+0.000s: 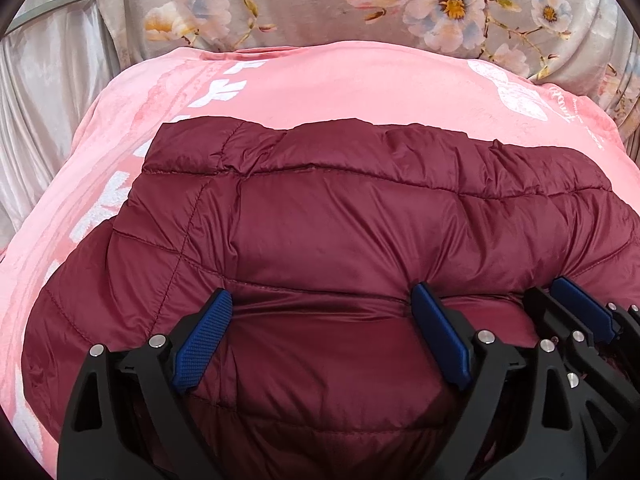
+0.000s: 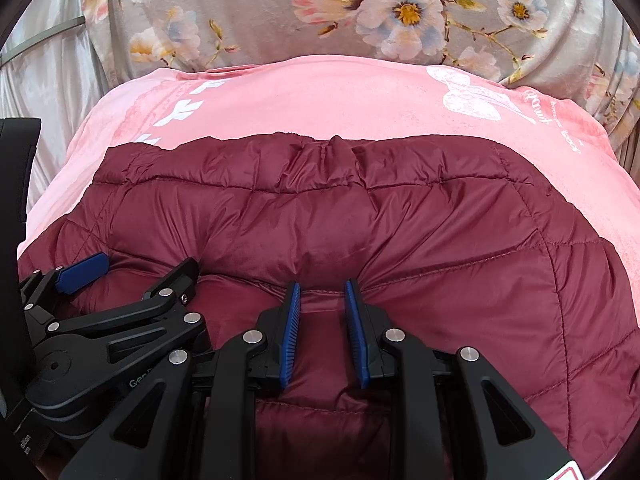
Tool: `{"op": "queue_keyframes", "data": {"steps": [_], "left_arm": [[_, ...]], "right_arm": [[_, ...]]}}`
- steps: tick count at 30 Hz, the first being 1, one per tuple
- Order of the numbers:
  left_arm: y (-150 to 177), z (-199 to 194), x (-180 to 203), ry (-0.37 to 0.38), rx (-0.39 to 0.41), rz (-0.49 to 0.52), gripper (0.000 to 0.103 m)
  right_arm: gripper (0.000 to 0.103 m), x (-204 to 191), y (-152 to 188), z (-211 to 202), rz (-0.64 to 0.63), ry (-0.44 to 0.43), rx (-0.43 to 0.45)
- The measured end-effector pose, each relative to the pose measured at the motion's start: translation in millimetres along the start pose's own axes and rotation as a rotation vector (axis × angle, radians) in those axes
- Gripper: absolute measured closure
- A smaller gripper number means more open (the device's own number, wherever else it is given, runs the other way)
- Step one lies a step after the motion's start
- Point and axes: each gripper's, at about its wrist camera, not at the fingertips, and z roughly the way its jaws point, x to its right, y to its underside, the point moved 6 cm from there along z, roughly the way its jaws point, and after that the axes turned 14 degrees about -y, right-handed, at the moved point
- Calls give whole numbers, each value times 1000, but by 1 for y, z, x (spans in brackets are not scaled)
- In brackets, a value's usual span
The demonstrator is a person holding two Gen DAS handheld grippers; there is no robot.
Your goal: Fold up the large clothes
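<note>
A maroon quilted puffer jacket (image 1: 340,216) lies folded on a pink blanket (image 1: 320,84); it also shows in the right wrist view (image 2: 400,216). My left gripper (image 1: 322,304) is wide open, its blue pads pressed down on the jacket's near fold. My right gripper (image 2: 322,292) stands with its jaws partly apart, a narrow ridge of jacket fabric between the pads, which do not pinch it. The two grippers sit side by side; the right one shows at the right edge of the left wrist view (image 1: 580,312), the left one at the left of the right wrist view (image 2: 120,280).
The pink blanket (image 2: 320,96) with white prints covers the bed. Behind it lies a grey floral cover (image 1: 360,4), also in the right wrist view (image 2: 280,12). A pale satin curtain (image 1: 44,92) hangs at the left.
</note>
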Motion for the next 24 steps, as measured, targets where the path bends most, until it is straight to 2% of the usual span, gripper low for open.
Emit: {"op": "queue_keyframes", "data": {"steps": [6,10,12,15,17,21,24], "left_arm": [[-1,-1,-4,25,0,-18,13],[3,-18,-37,135,-43,-131,13],[7,-31,-63,172,-47,-187,13],[18,-40,-111,113,-57,-244,11],[31,-37,-151,66,-94,-328,11],[57,-22,-200,60,-183,-476,11],[72,-5,-206,95,-249,-516,10]], "right_arm": [[79,-1,0,0,5,-5,-1],[78,-7,1,-15,3,8,-8],[78,-21,2,-32,4,-34,8],[78,-49,8,-45,-41,-87,6],[78,-61,16,-44,-50,-120,-8],[77,-71,31,-35,-55,-130,-31],[77,-69,36,-30,-58,-127,-33]]}}
